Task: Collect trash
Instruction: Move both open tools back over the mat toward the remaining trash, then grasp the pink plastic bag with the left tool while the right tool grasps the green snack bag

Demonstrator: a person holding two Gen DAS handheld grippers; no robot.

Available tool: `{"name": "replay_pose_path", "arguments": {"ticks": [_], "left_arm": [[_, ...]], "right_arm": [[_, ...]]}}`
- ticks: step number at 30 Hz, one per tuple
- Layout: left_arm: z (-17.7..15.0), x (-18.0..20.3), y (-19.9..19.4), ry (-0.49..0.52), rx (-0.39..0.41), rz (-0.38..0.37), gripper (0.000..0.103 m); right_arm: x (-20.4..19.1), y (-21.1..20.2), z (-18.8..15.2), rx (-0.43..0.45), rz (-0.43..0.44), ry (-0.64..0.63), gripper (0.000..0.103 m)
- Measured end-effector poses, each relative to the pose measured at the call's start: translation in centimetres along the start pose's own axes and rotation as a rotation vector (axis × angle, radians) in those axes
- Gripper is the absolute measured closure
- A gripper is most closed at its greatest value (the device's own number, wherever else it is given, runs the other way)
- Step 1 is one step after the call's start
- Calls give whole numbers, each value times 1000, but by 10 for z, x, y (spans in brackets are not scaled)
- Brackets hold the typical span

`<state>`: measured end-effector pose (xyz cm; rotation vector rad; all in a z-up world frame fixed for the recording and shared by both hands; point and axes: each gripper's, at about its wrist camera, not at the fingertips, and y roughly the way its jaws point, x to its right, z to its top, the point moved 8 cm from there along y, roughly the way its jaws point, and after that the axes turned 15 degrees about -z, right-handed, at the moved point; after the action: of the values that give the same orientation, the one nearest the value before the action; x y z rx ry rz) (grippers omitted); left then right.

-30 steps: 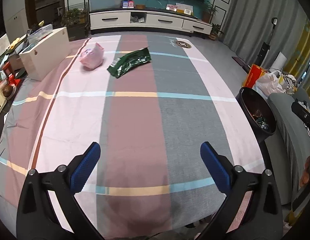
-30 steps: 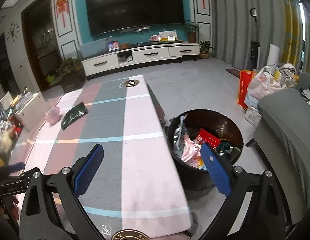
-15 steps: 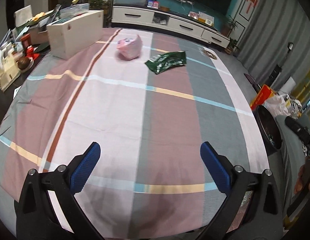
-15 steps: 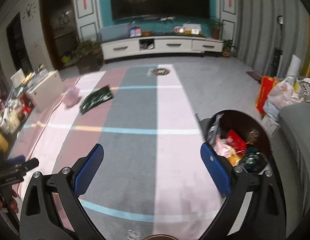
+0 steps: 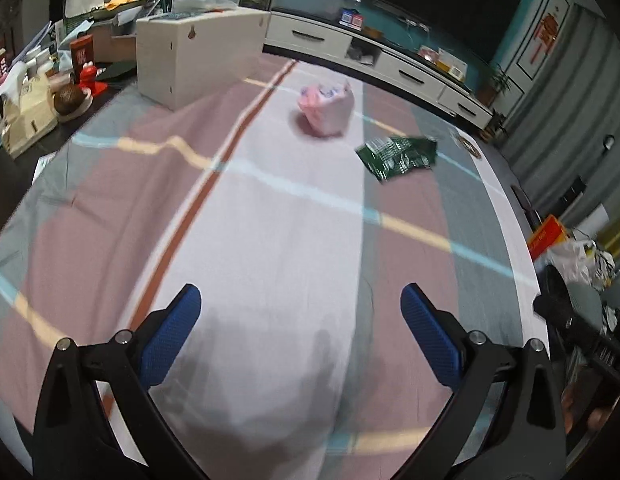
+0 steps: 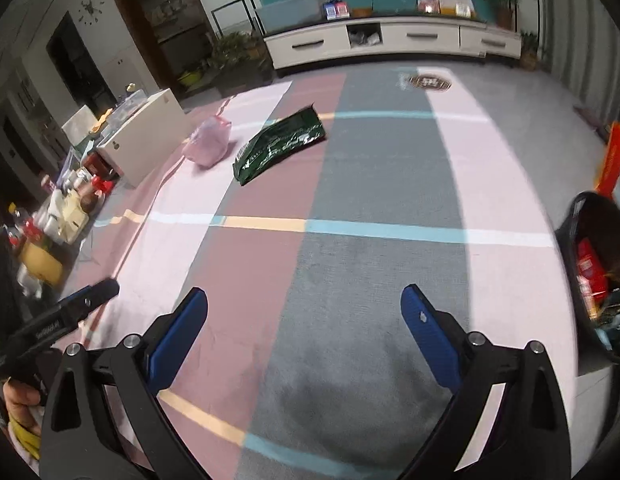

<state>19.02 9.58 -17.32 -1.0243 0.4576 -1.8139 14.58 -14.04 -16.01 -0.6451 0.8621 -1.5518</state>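
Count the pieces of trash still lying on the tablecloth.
2. A pink bag lies on the far side near the white box, and a green wrapper lies just right of it. Nothing on the cloth seems to hide more.

Pouch [image 6: 280, 145] lies right of bag [image 6: 209, 142] on table [image 6: 381, 184].

Trash bin [image 6: 589, 276]: cut by right frame edge in right wrist view, far side out of sight; contents a jumble, only red packaging distinguishable. Left wrist view: motion blur, print on green wrapper [image 5: 397, 157] and pink bag [image 5: 325, 108] unreadable. Clutter [image 6: 58, 216] at left edge too small to identify.
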Motion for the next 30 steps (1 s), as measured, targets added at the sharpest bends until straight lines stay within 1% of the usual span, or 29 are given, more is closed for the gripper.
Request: {"name": "replay_pose_path", "arguments": {"ticks": [4,8,10,13,16,18,19,20,22,23,24,25,26,28,30], "left_arm": [[39,3,26,43,12,22,3],[85,4,57,68,53,43,6],[111,3,79,81,73,60,6],[138,1,109,69,76,65,6],[160,1,136,32,66,32,8],[167,0,150,22,59,34,13],[171,-1,157,18,58,52,20],[174,-3,164,9,55,55,29],[176,-7,171,-1,55,69,34],[177,-8,172,-3,66,74,43],[178,-10,171,-8,69,65,45],[176,-10,170,-14,70,53,51],[174,-11,167,-10,72,49,54],[168,-12,159,19,79,56,57],[159,-17,143,5,92,28,59]], "right_arm": [[-3,19,14,-2,2,18,7],[-6,36,28,-5,13,34,7],[-6,43,33,-5,12,34,7],[-5,53,40,-8,11,35,7],[-2,62,47,-8,8,42,7],[-1,69,54,-10,7,49,7],[-1,71,56,-9,10,51,7],[-2,75,61,-7,14,56,7],[-4,79,69,2,23,62,7],[-6,82,75,2,30,70,7],[-8,86,80,-1,42,80,7],[-9,89,83,-6,53,89,7],[-12,93,88,-16,72,104,7],[-20,102,96,-39,116,134,7],[-27,111,101,-65,144,165,7]]}}
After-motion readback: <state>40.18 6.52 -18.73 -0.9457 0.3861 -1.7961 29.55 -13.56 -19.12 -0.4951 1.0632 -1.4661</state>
